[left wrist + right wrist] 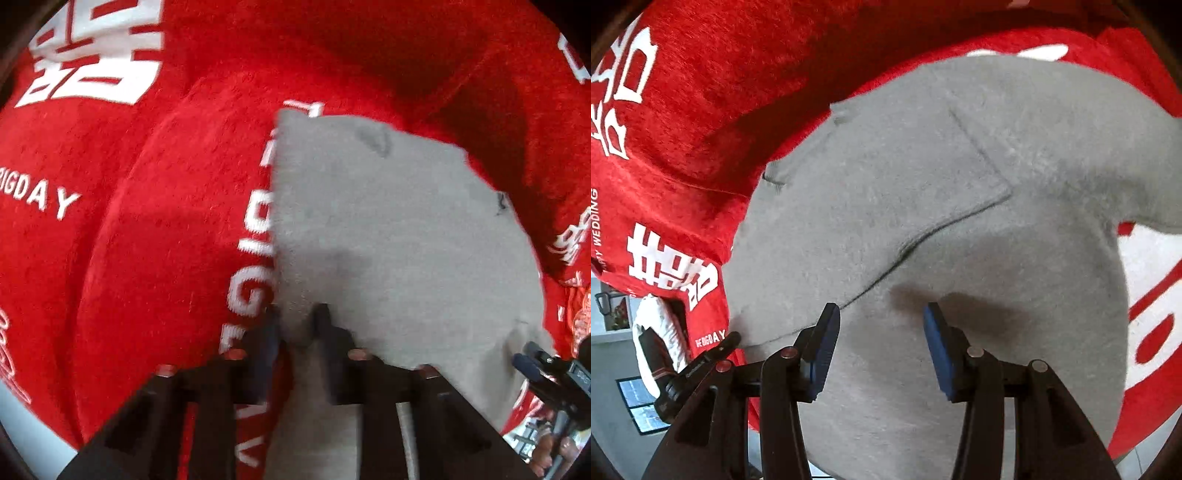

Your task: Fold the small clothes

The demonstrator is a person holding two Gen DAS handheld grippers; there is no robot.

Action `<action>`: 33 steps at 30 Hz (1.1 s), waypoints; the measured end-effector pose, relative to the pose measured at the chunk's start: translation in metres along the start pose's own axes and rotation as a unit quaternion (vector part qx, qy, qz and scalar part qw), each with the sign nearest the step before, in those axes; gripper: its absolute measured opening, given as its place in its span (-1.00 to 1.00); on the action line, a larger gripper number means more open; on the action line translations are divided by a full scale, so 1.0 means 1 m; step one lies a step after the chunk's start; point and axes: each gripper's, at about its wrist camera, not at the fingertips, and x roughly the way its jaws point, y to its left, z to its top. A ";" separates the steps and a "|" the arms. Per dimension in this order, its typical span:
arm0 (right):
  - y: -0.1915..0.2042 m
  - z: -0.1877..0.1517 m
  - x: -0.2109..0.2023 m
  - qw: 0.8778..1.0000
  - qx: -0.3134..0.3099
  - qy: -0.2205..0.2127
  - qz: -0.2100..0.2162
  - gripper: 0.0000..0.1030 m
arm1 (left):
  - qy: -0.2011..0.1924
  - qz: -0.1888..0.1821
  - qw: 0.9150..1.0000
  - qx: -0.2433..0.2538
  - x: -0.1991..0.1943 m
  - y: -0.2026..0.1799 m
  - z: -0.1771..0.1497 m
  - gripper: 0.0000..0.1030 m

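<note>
A small grey garment [388, 229] with a stitched pocket lies on a red cloth [129, 166] with white lettering. My left gripper [297, 321] is shut on a fold at the garment's left edge. In the right wrist view the same grey garment [923, 192] fills the middle, its pocket seam running diagonally. My right gripper [881, 321] is open just above the garment's near part, nothing between its blue pads [823, 350]. The left gripper [701, 363] shows at the garment's left edge in the right wrist view. The right gripper [546, 369] shows at the lower right of the left wrist view.
The red cloth [701, 92] covers the whole work surface and is rumpled into ridges behind the garment. A white-gloved hand [657, 325] holds the left gripper. A room floor and window show past the cloth's lower left edge.
</note>
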 end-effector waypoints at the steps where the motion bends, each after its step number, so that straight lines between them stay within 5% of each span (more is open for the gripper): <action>1: 0.000 0.003 0.003 1.000 0.005 0.001 -0.002 -0.01 | -0.014 -0.004 1.000 0.007 -0.007 -0.001 0.000 -0.68; 8: -0.008 0.027 0.000 0.999 0.028 -0.039 -0.025 -0.01 | -0.023 -0.016 1.000 -0.012 -0.003 0.029 -0.003 -0.68; 12: -0.020 0.044 0.008 0.996 0.067 -0.036 -0.054 -0.02 | -0.040 0.043 0.998 0.001 -0.017 0.022 -0.008 -0.68; 14: -0.031 0.046 0.011 0.994 0.098 -0.032 -0.046 -0.14 | -0.044 0.055 0.997 0.009 -0.023 0.018 -0.010 -0.68; 16: -0.035 0.046 0.008 0.992 0.099 -0.032 -0.064 -0.57 | -0.050 0.069 0.996 0.022 -0.030 0.009 -0.017 -0.68; 20: -0.041 0.043 -0.002 0.994 0.087 -0.026 -0.056 -0.58 | -0.050 0.087 0.993 0.060 -0.036 -0.019 -0.030 -0.67; 24: -0.051 0.034 -0.021 0.996 0.068 -0.031 -0.042 -0.39 | -0.034 0.096 0.990 0.097 -0.029 -0.056 -0.034 -0.67; 27: -0.065 0.026 -0.034 0.997 0.069 -0.028 -0.032 0.07 | -0.015 0.085 0.990 0.115 -0.020 -0.087 -0.041 -0.67; 33: -0.104 0.012 -0.054 0.995 0.097 -0.022 -0.015 0.13 | 0.011 0.096 0.984 0.150 -0.005 -0.136 -0.062 -0.67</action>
